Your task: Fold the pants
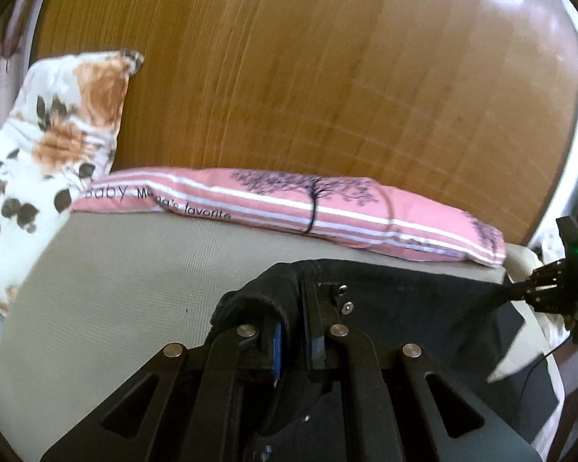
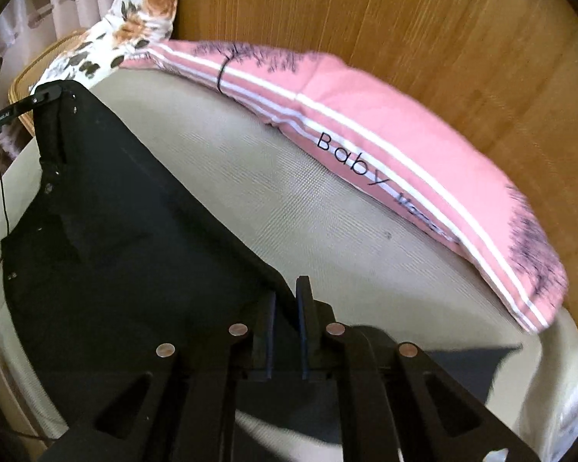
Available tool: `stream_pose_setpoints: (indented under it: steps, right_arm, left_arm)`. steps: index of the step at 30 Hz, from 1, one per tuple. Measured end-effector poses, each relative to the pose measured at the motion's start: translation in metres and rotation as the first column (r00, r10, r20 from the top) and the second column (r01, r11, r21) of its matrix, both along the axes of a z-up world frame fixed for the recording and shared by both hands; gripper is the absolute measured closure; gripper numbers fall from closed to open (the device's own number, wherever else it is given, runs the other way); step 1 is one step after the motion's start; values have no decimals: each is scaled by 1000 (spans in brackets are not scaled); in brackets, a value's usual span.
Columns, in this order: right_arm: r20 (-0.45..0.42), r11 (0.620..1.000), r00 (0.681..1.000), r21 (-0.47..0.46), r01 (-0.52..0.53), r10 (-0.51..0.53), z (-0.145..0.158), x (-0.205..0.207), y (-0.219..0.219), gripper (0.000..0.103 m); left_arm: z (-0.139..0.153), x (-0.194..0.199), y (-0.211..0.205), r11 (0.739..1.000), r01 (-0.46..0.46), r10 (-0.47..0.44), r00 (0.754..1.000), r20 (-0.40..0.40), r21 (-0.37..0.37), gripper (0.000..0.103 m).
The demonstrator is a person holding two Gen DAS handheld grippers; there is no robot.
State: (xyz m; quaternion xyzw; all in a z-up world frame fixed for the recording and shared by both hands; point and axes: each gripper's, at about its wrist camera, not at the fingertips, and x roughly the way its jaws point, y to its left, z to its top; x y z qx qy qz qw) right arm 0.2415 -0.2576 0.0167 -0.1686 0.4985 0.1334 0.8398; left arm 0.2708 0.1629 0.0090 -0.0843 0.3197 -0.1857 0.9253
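Black pants (image 2: pixel 108 238) are stretched out above a beige mattress (image 2: pixel 296 208). My left gripper (image 1: pixel 293 308) is shut on one waistband corner, with cloth bunched over its left finger. My right gripper (image 2: pixel 287 300) is shut on the other corner of the waistband. In the left wrist view the pants (image 1: pixel 412 308) run taut to the right gripper (image 1: pixel 547 292) at the far right. In the right wrist view the left gripper (image 2: pixel 46 94) holds the far corner at the upper left. The legs hang below, mostly hidden.
A pink striped pillow (image 1: pixel 327 208) lies along the wooden headboard (image 1: pixel 308 77). A floral pillow (image 1: pixel 50 142) leans at the left. A cable (image 2: pixel 4 208) hangs by the left hand. The mattress edge drops off on the right (image 2: pixel 558 365).
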Motion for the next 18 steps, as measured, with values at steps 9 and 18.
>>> stream_pose_setpoints:
  steps: [9,18]
  right_arm:
    - [10,994,996,66,84,-85,-5,-134,9,97]
    - [-165,990,981,72,119,-106,-83,-196,19,97]
  left_arm:
    - [5,-114,14,987,153,-154,988,25,58,94]
    - [-69,-182,4,921,309,-259,941,-218,238,94]
